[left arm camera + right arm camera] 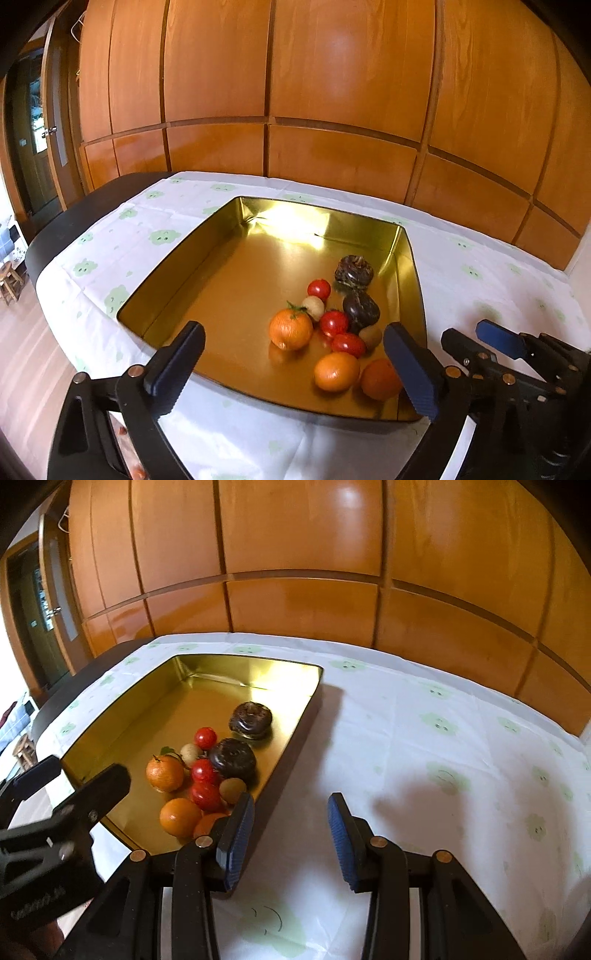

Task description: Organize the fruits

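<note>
While my left gripper [293, 363] hangs over the near edge of the gold tin tray [207, 280], its fingers stand wide apart with nothing between them. I see the fruit gathered in the tray's right half, close to the near wall. An orange with a green stem [290, 329] sits a little left of the cluster. Two more oranges [336, 371] lie side by side at the near wall; the right one is partly hidden behind my left gripper's right finger. Three red tomatoes [333, 323] run in a loose line from far to near, and a pale round fruit [314, 306] sits between the farthest tomato and the stemmed orange. A brownish round fruit [370, 336] rests just beside the nearest tomato. Two dark, wrinkled fruits [361, 309] lie along the right wall, one behind the other.

My right gripper [291, 834] is outside the tray, over the white tablecloth with green smiling-cloud prints [443, 738], just right of the tray's near right corner. Its fingers are also spread, empty. From the right wrist view I see my left gripper's black fingers [107, 782] at the tray's near left side. Wooden panelled cabinets [332, 110] stand behind the table.
</note>
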